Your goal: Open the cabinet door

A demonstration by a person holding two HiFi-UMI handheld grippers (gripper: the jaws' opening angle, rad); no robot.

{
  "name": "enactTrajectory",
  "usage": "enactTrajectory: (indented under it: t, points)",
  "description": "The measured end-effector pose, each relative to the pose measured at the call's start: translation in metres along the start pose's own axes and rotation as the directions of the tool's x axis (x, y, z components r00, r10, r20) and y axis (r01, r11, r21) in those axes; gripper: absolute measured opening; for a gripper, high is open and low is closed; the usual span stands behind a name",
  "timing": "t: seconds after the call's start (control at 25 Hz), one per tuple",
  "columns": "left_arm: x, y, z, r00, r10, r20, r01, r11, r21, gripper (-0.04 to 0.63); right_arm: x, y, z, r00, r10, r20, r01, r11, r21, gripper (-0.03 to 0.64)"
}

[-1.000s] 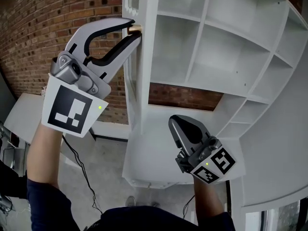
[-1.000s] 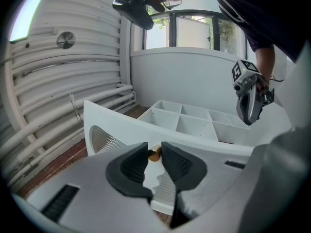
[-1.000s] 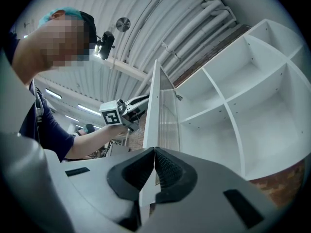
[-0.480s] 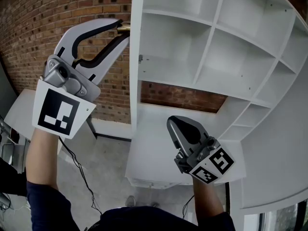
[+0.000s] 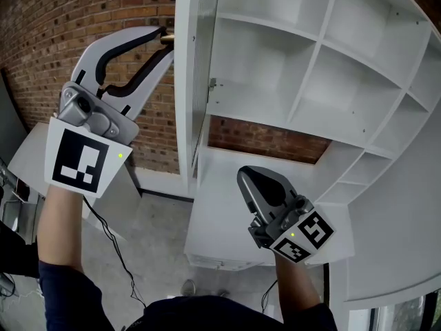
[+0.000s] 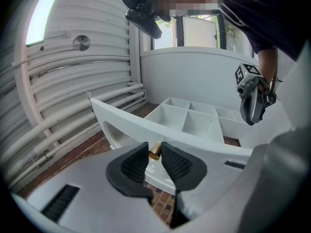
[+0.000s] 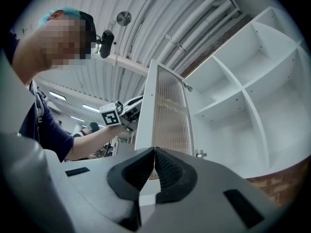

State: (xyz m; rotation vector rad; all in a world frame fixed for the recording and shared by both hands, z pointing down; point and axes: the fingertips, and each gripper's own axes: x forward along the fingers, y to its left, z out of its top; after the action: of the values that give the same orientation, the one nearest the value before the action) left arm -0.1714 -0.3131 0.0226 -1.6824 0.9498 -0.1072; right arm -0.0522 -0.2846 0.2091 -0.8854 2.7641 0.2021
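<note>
The white cabinet (image 5: 331,61) has open shelves and a white-framed door (image 5: 187,81) with a ribbed glass panel (image 7: 171,115), seen edge-on in the head view and swung out toward me. A small brass knob (image 5: 167,38) sits on the door's outer face. My left gripper (image 5: 165,40) is shut on that knob, whose brass end shows between the black pads (image 6: 154,152). My right gripper (image 5: 258,185) hangs lower, in front of the cabinet's bottom shelf, jaws shut and empty (image 7: 154,165).
A red brick wall (image 5: 69,26) stands behind and left of the cabinet. A black cable (image 5: 114,236) trails on the grey floor below. A grey table edge (image 5: 24,161) shows at left. The door's hinge (image 5: 212,84) sits at the shelf edge.
The left gripper pulled the knob leftward and the door swung further out from the cabinet, uncovering more of the left shelves. The right gripper stayed nearly in place.
</note>
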Motion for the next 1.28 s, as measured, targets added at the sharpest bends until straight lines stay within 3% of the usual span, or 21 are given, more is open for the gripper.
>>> enactTrajectory:
  t: [0.68,0.8,1.28]
  points:
    - [-0.015,0.011,-0.015,0.997,0.074,-0.032,-0.074,0.997,-0.013,0.08,0.01,0.011,-0.004,1.0,0.001,-0.003,-0.001,1.0,0.012,0.026]
    - [-0.021,0.01,-0.016,0.995,0.093,-0.037,-0.094,0.995,-0.027,0.051,0.011,0.014,-0.004,1.0,0.009,-0.005,-0.009,1.0,0.014,0.026]
    - [-0.056,-0.03,-0.013,0.989,0.131,-0.061,-0.141,0.968,-0.208,0.011,0.011,0.017,-0.009,0.999,0.03,-0.018,-0.03,0.999,0.037,0.026]
